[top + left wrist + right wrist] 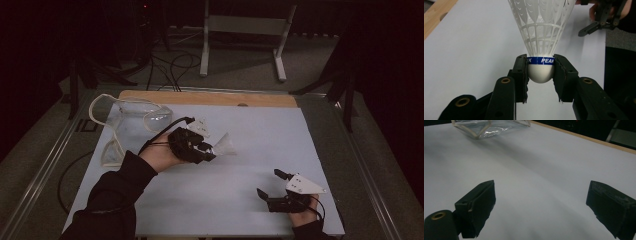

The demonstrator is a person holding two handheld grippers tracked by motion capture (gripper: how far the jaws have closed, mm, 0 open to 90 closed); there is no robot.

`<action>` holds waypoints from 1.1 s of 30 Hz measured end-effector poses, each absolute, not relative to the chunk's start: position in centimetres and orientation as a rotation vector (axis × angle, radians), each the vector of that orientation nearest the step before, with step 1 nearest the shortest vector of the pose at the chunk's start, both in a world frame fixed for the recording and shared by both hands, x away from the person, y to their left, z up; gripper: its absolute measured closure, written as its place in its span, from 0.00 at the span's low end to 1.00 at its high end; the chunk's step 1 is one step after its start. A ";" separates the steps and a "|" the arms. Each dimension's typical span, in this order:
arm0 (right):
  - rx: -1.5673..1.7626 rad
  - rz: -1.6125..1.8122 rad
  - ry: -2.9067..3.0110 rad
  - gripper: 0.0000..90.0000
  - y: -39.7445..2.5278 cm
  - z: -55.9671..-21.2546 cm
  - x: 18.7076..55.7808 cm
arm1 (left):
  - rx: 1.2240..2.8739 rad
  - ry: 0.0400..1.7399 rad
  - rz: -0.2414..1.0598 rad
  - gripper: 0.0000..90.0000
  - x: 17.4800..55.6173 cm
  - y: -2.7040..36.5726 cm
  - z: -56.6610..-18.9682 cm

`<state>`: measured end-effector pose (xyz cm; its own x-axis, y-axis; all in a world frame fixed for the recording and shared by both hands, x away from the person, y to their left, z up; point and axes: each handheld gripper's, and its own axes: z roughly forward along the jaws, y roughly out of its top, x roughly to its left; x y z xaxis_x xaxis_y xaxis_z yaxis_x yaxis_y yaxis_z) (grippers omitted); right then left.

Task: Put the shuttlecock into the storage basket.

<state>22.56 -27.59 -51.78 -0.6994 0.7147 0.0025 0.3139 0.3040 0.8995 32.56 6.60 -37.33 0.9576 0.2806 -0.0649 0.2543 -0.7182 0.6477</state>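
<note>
A white plastic shuttlecock (541,32) with a blue PEAK band is clamped by its rounded cork between the jaws of my left gripper (540,72), skirt pointing away. In the high view the left gripper (207,152) hovers over the middle of the white board (260,130), with the shuttlecock (225,145) sticking out to its right. My right gripper (269,184) rests near the board's front right, jaws wide apart with nothing between them; in the right gripper view its black pads (477,205) frame bare white surface.
A clear plastic bag with a cream rim (127,117) lies at the board's far left, also seen as the clear bag (491,127) far off. A wooden strip (210,97) edges the board's far side. Cables and a metal stand (245,30) sit on the floor beyond.
</note>
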 end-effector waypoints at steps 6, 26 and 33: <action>0.918 1.364 2.181 0.10 -27.5 -51.8 22.5 | 2.392 0.385 0.053 0.74 32.6 7.0 -36.6; 0.924 1.367 2.182 0.10 -27.5 -51.9 22.6 | 2.366 0.419 0.115 0.74 32.4 10.0 -34.0; 0.918 1.369 2.189 0.10 -27.4 -51.9 22.6 | 2.358 0.437 0.135 0.74 32.2 11.1 -33.6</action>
<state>22.58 -27.38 -51.86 -0.7050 0.7091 0.0091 0.3183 0.3049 0.8976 32.23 11.12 -33.62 0.9370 0.3482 -0.0267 0.2724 -0.6810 0.6797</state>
